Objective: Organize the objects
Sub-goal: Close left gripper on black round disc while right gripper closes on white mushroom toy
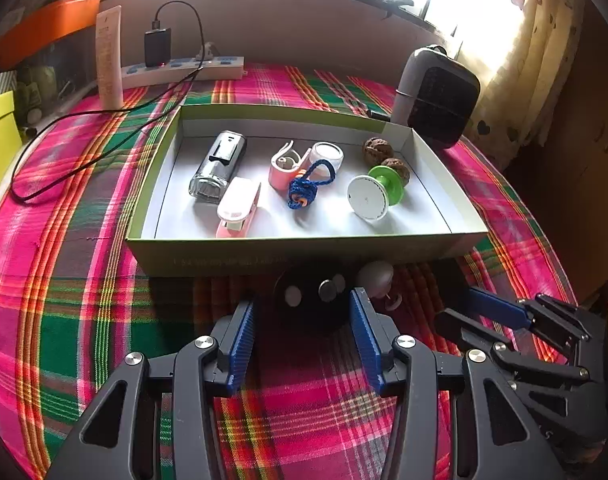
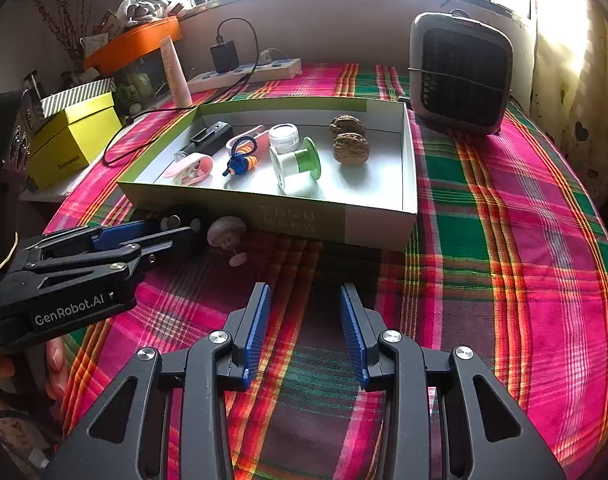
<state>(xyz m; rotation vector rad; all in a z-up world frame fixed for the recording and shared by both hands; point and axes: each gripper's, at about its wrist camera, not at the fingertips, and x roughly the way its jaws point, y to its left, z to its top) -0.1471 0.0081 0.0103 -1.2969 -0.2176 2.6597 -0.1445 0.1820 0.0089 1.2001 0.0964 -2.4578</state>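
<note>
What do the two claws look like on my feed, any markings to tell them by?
Both the left claw and right claw are matte black linkage frames with silver rivets and ribbed blue pads. The right wrist view shows white "GenRobot.AI" lettering on the left claw's side.

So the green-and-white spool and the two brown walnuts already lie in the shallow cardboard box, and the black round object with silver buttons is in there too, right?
Not quite. The green-and-white spool and two brown walnuts lie in the shallow cardboard box, but the black round object with silver buttons sits outside on the plaid tablecloth, before the box's near wall. The left wrist view shows it.
</note>
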